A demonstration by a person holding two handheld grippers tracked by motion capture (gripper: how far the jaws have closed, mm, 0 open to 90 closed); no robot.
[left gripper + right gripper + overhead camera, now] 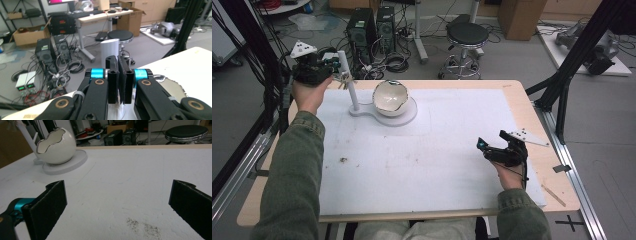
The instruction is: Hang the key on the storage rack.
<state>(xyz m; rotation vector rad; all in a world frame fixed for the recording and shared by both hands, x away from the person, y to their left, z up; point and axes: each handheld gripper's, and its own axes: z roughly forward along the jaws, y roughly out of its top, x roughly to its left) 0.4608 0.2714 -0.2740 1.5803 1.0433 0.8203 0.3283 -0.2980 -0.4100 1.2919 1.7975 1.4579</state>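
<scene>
A white egg-shaped bowl (390,96) (56,146) with a jagged silver rim stands on a round white base (408,113) (76,160). A slim white post (349,87) (110,47) (27,137) rises from that base's left end. My left gripper (337,67) (118,58) is up by the top of the post, its jaws pressed together. A small grey trinket (345,77) hangs at their tips against the post; it is too small to identify. My right gripper (492,138) (118,185) rests low over the white mat at the right, open, nothing between its pads.
The white mat (427,150) covers most of the wooden table (517,95). A dark smudge (142,226) marks the mat in front of the right gripper, and a small speck (343,160) lies at the left. Beyond the far edge are a stool (467,35) and computer towers (362,30).
</scene>
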